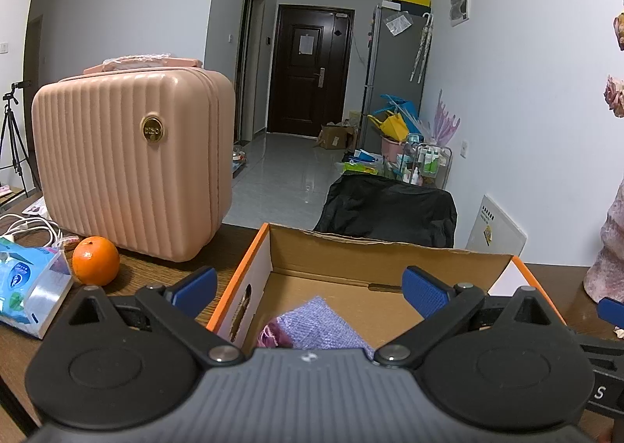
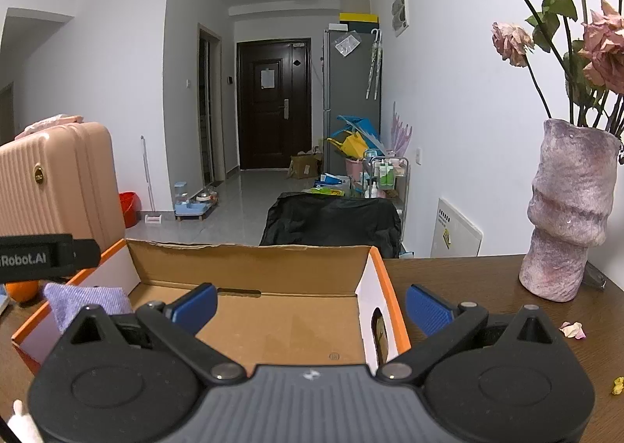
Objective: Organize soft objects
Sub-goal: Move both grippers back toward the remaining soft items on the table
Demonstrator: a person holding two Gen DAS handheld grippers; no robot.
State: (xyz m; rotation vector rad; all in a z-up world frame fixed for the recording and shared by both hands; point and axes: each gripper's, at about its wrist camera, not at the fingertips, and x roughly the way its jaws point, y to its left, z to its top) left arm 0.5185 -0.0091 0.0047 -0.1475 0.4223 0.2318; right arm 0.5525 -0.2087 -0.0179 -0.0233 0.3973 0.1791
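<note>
An open cardboard box with orange edges stands on the dark wooden table; it also shows in the right wrist view. A folded purple cloth lies inside at the box's left end, next to a small pink-purple soft item. The cloth shows in the right wrist view too. My left gripper is open and empty above the cloth. My right gripper is open and empty over the box's right wall.
A pink ribbed case stands at the back left, with an orange and a blue tissue pack in front of it. A purple vase with dried roses stands at the right. Petals lie on the table.
</note>
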